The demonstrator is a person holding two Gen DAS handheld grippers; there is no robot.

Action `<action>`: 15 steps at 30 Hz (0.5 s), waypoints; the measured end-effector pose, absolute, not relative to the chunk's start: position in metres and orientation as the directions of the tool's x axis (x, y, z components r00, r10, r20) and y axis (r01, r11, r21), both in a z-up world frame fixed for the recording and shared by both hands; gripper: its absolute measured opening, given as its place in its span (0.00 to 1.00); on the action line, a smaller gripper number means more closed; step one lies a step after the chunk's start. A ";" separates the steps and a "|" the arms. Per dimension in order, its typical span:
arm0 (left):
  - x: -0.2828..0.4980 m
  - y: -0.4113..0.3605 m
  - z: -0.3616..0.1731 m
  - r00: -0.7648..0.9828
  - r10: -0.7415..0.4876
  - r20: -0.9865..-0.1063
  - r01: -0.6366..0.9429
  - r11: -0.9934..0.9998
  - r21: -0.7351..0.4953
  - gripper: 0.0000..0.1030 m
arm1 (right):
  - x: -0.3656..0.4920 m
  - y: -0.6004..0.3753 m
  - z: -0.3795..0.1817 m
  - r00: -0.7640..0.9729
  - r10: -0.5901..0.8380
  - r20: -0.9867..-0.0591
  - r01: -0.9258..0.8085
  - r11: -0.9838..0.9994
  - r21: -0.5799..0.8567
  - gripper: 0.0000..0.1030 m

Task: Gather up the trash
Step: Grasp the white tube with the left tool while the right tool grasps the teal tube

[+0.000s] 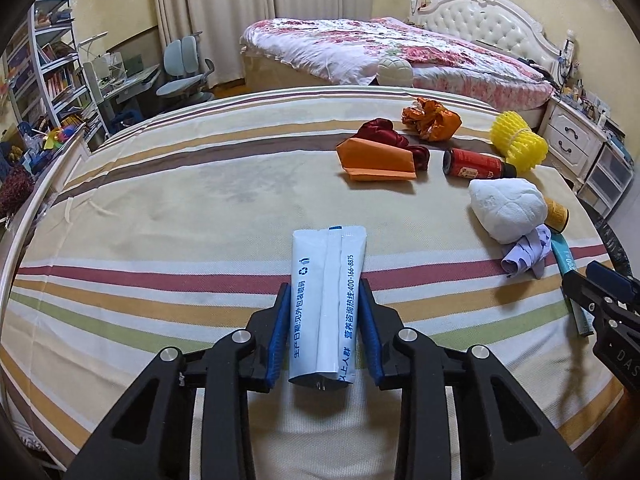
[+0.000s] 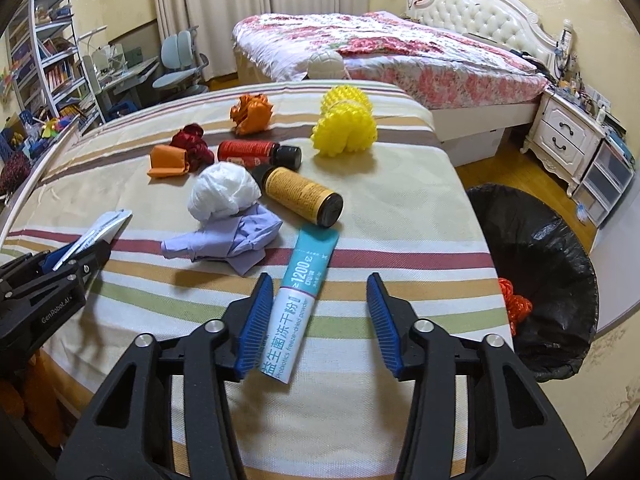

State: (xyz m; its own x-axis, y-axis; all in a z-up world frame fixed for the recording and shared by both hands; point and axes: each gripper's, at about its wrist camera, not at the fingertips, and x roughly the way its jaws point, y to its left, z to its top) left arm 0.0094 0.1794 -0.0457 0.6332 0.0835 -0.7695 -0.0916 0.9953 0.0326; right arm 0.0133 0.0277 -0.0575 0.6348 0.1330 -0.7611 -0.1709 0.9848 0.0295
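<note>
White sachet (image 1: 326, 304) clamped in left gripper (image 1: 325, 292); teal sachet (image 2: 302, 304) between right gripper's (image 2: 320, 284) parted pads, untouched on one side

On the striped table (image 2: 400, 200) lay two sachets (image 2: 298, 312) (image 1: 326, 308), two bottles (image 2: 300, 194) (image 2: 256, 152), one yellow foam net (image 2: 344, 128), one white wad (image 2: 224, 192), and one lilac scrap (image 2: 232, 246).

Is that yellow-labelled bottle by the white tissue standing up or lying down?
Lying down. The yellow-labelled bottle rests on its side on the striped tablecloth, its dark round end facing the camera, beside the white tissue wad.
</note>
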 end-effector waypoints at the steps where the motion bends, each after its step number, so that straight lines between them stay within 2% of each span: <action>1: 0.009 0.180 -0.046 0.633 0.082 -0.770 -0.092 0.995 0.031 0.32 | 0.012 0.028 -0.058 0.637 0.127 -0.760 -0.171 0.985 0.021 0.33; 3: 0.009 0.179 -0.046 0.633 0.083 -0.770 -0.094 0.995 0.030 0.31 | 0.011 0.030 -0.059 0.640 0.115 -0.759 -0.173 0.985 0.004 0.28; 5: 0.009 0.179 -0.045 0.634 0.081 -0.769 -0.096 0.995 0.026 0.30 | 0.010 0.029 -0.059 0.641 0.113 -0.759 -0.173 0.985 0.000 0.18; 15: 0.004 0.184 -0.042 0.652 0.060 -0.756 -0.096 0.995 -0.004 0.23 | 0.000 0.017 -0.058 0.653 0.129 -0.746 -0.177 0.984 0.015 0.15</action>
State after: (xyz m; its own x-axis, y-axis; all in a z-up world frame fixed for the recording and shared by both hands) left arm 0.0036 0.1840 -0.0416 0.6517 0.0598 -0.7561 -0.0963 0.9953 -0.0043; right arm -0.0002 0.0172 -0.0583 0.6530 0.1287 -0.7463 -0.1768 0.9841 0.0151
